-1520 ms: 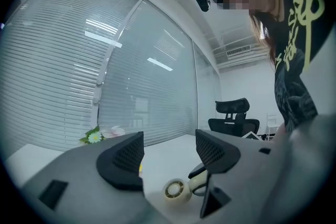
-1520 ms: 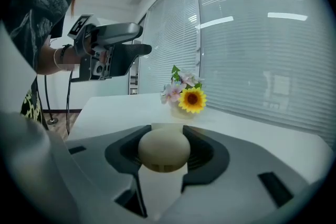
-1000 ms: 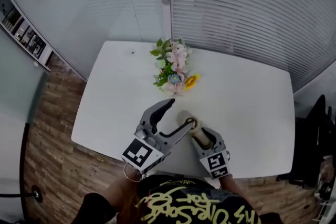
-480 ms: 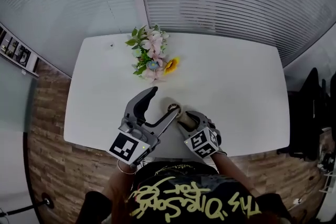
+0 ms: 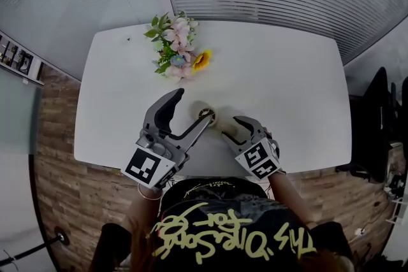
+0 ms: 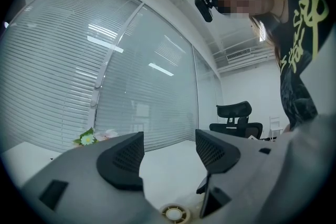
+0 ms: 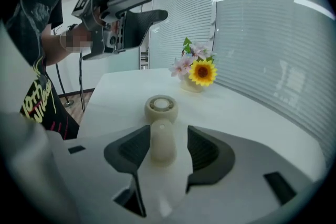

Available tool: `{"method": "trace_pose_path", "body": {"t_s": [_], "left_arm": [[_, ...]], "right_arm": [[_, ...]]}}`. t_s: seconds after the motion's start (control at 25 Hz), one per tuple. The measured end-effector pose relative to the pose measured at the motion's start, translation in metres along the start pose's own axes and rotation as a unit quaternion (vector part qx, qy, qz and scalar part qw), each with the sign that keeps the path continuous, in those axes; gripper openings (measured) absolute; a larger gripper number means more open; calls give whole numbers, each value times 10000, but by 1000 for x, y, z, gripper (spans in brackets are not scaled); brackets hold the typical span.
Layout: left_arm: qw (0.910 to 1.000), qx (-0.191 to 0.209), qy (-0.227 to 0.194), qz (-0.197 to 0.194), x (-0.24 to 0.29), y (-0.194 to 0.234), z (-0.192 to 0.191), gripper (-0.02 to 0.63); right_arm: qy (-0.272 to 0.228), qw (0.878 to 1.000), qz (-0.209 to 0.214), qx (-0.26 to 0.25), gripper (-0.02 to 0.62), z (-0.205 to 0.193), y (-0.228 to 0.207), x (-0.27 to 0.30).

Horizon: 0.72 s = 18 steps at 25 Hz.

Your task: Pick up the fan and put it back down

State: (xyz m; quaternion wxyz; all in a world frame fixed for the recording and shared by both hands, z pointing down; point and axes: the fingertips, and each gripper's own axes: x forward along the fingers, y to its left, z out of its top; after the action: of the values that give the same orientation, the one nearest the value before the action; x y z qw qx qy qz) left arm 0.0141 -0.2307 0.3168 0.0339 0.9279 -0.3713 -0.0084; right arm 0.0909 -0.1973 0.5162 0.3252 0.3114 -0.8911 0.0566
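Observation:
The cream hand-held fan [image 5: 206, 115] lies on the white table [image 5: 287, 73], its round head pointing away from me. In the right gripper view the fan's handle [image 7: 162, 139] sits between the two dark pads. My right gripper [image 5: 233, 129] is opening; a gap shows beside the handle, so the pads do not press on it. My left gripper [image 5: 193, 106] hovers open just left of the fan, holding nothing. From the left gripper view, the fan's head [image 6: 176, 213] peeks out below that gripper's jaws [image 6: 169, 153]. The right gripper view shows the left gripper [image 7: 131, 13] raised above the table.
A small bunch of artificial flowers with a sunflower [image 5: 175, 51] stands at the table's far left. Window blinds run behind the table. A black office chair [image 5: 382, 118] stands off the right end. The table's front edge is close to my body.
The right gripper's jaws have spread off the fan's handle and the gripper has drawn back a little. The fan rests on the table. The left gripper holds its pose.

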Motion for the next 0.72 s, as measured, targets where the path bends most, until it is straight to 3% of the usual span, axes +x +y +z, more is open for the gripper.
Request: {"method": "trace_pose_path", "body": {"t_s": [0.24,0.56,0.72], "left_arm": [[9999,86,-87,56,1,-1,4,299],[9996,225,-151,127,2,-1,16,299],[9984,315,-442,131,4,-3,31,299]], "right_arm": [[-839,9963,-167,92,207,38,-19,-34],[-1809,9803,-793,47,206,88,-52,-74],[-2127,9729,-910,-22,207,112,-59,-93]]}}
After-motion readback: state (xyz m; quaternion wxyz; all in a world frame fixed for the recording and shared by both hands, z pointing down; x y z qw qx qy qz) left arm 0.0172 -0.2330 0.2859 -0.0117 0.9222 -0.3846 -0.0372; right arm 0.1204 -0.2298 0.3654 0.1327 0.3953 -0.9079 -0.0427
